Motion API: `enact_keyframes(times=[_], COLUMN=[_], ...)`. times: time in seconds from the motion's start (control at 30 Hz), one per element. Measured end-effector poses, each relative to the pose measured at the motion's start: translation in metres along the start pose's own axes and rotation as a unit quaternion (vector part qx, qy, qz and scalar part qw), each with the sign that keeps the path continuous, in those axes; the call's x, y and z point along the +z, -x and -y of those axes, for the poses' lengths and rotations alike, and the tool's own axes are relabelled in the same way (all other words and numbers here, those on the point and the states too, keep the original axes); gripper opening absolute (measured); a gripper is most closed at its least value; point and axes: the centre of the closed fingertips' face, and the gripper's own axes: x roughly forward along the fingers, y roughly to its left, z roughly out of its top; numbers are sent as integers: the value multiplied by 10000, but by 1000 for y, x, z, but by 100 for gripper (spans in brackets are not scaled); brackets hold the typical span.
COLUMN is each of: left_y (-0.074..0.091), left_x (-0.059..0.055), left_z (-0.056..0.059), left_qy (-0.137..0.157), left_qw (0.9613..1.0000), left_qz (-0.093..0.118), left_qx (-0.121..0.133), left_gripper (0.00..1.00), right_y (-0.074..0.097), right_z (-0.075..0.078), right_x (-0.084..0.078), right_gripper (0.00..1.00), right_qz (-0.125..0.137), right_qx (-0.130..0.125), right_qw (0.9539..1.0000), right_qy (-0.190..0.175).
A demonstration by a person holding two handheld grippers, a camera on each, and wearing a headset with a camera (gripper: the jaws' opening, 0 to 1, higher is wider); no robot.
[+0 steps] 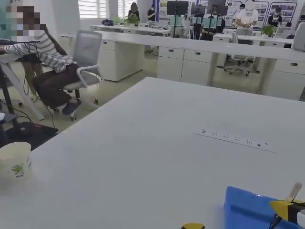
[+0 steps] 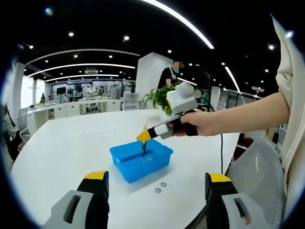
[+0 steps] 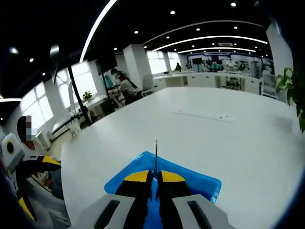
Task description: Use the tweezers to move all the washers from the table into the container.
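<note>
Two washers (image 2: 163, 184) on table (image 2: 62, 152) by bin (image 2: 138, 169); right tool (image 3: 155, 177) clenched on tweezers (image 3: 156, 157) over bin, prob. to drop; left tool (image 2: 156, 176) released.

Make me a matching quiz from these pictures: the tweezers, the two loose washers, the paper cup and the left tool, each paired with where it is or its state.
1. tweezers
2. loose washers
3. cup
4. left tool

A. open, holding nothing
B. on the table, beside the container
C. near the table's edge
D. clamped in the right tool

Pairs: 1-D, 2-B, 3-C, 4-A
</note>
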Motion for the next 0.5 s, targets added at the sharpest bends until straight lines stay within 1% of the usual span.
enact_keyframes(times=[0.2,0.37,0.5], left_y=[0,0,0], left_x=[0,0,0], left_z=[1,1,1], left_qy=[2,-7,-17], left_qw=[10000,10000,10000], left_qz=[-14,-14,-22], left_qx=[-14,-11,-15], left_gripper=[84,84,84], right_y=[8,12,16], right_z=[-10,-16,-20], right_x=[12,17,18], right_gripper=[3,3,3], right_qz=[194,251,273], right_qx=[126,191,246], right_qw=[9997,9995,9993], right_qy=[-68,-51,-46])
